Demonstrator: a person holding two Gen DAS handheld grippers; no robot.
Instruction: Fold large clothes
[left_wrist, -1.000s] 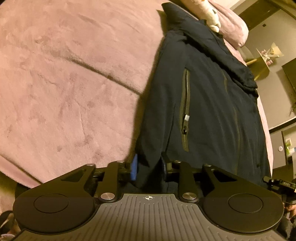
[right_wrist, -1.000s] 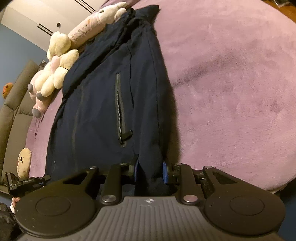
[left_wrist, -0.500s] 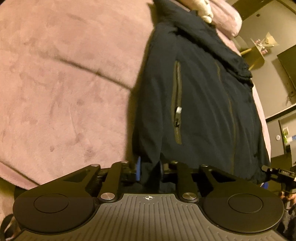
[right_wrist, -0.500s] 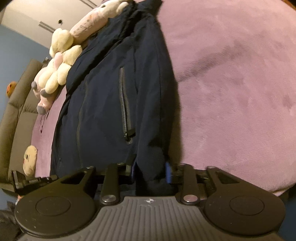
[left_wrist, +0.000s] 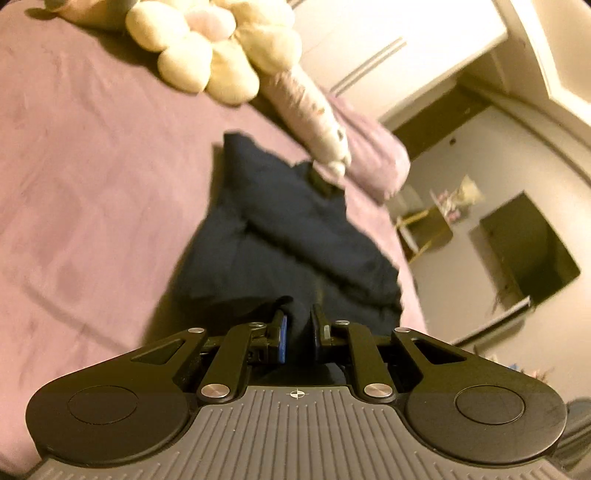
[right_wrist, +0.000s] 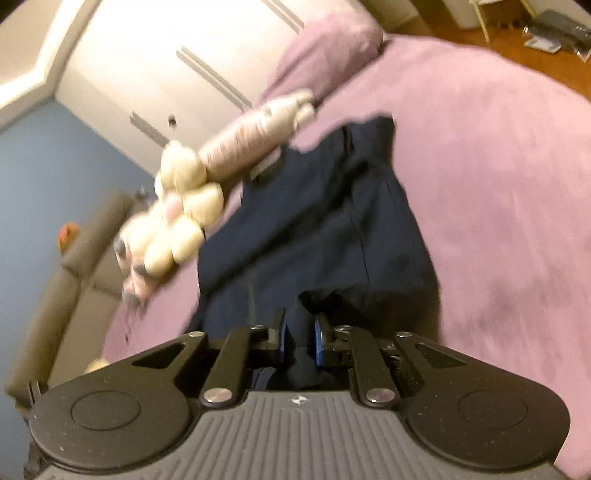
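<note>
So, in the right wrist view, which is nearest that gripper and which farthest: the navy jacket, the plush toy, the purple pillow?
1. Navy jacket: clamped in the right gripper, closing.
2. Plush toy: beyond, left.
3. Purple pillow: farthest, top.

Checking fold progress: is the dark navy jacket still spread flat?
No. The dark navy jacket is partly lifted; its hem rises bunched into both grippers.

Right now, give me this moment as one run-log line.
step: fold jacket | left tool: closing on hem | right tool: closing on hem | hem lifted off bed | plush by collar
</note>
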